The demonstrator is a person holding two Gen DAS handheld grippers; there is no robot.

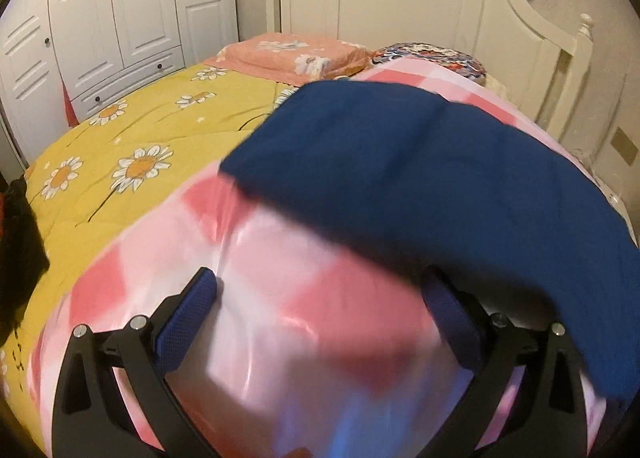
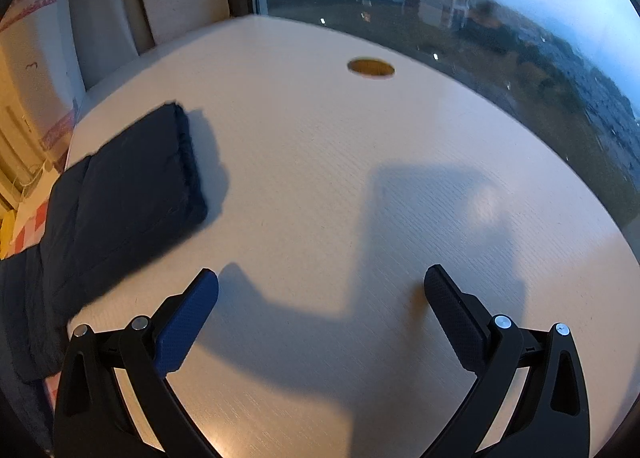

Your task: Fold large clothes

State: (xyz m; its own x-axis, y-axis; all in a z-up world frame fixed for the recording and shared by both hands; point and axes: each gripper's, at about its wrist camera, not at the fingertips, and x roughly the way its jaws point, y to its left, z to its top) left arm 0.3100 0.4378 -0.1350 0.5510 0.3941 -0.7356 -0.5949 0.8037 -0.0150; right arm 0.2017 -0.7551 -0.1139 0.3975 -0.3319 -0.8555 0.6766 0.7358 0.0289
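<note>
A dark blue garment (image 1: pixel 420 173) lies spread on a pink checked cloth (image 1: pixel 288 338) over the bed, filling the right half of the left wrist view. My left gripper (image 1: pixel 320 290) stands open just above the pink cloth, and its right finger (image 1: pixel 452 322) is at the garment's near edge. In the right wrist view a folded dark piece of clothing (image 2: pixel 120 201) lies on the left side of a pale desk (image 2: pixel 340 185) and hangs over its left edge. My right gripper (image 2: pixel 320 290) hovers open over bare desk, to the right of that piece, holding nothing.
A yellow daisy quilt (image 1: pixel 132 145) covers the bed's left side, with pillows (image 1: pixel 288 55) by the white headboard (image 1: pixel 420 5) and a white wardrobe (image 1: pixel 112 17) behind. A black item (image 1: pixel 20 258) sits at the left edge. The desk has a round cable hole (image 2: pixel 371 67) and meets a window (image 2: pixel 500 17).
</note>
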